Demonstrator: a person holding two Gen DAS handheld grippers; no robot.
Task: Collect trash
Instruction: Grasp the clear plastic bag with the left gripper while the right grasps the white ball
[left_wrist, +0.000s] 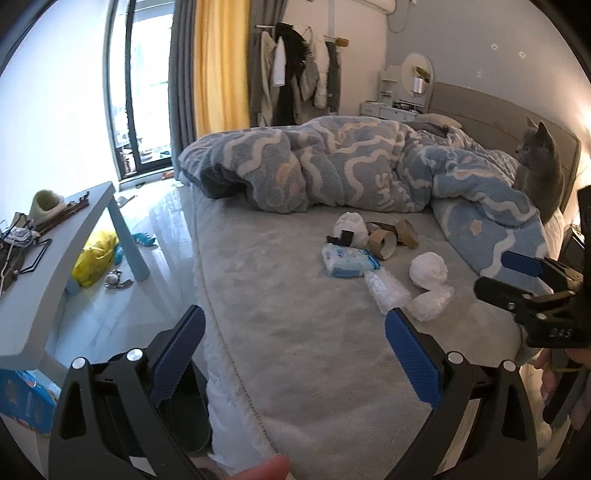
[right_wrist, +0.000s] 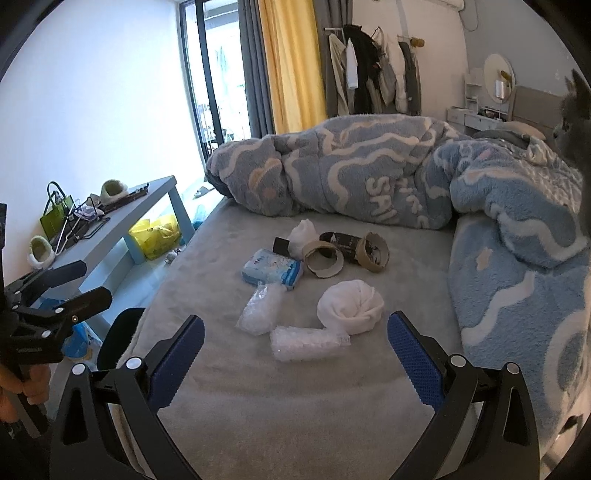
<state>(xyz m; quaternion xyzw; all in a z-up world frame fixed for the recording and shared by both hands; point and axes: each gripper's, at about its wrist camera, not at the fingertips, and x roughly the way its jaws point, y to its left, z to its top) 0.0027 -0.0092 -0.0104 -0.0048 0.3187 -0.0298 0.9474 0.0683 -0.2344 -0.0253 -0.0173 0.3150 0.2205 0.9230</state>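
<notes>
Trash lies on the grey bed sheet (right_wrist: 280, 398): two clear bubble-wrap pieces (right_wrist: 308, 343) (right_wrist: 258, 308), a white wad (right_wrist: 351, 306), a second white wad (right_wrist: 303, 234), a blue tissue pack (right_wrist: 273, 269), cardboard tape rings (right_wrist: 323, 258) (right_wrist: 375, 252) and a dark wrapper (right_wrist: 341, 242). My right gripper (right_wrist: 295, 354) is open and empty, just short of the near bubble wrap. My left gripper (left_wrist: 295, 347) is open and empty over the bed's left edge, nearer than the trash: bubble wrap (left_wrist: 386, 290), wad (left_wrist: 428, 271), tissue pack (left_wrist: 349, 260).
A rumpled blue quilt (right_wrist: 369, 177) covers the bed's far and right side. A grey cat (left_wrist: 539, 162) sits on it at right. A blue low table (left_wrist: 55, 254) with clutter stands left, a yellow bag (left_wrist: 94, 256) under it. A dark bin (right_wrist: 120, 338) stands at the bed's left edge.
</notes>
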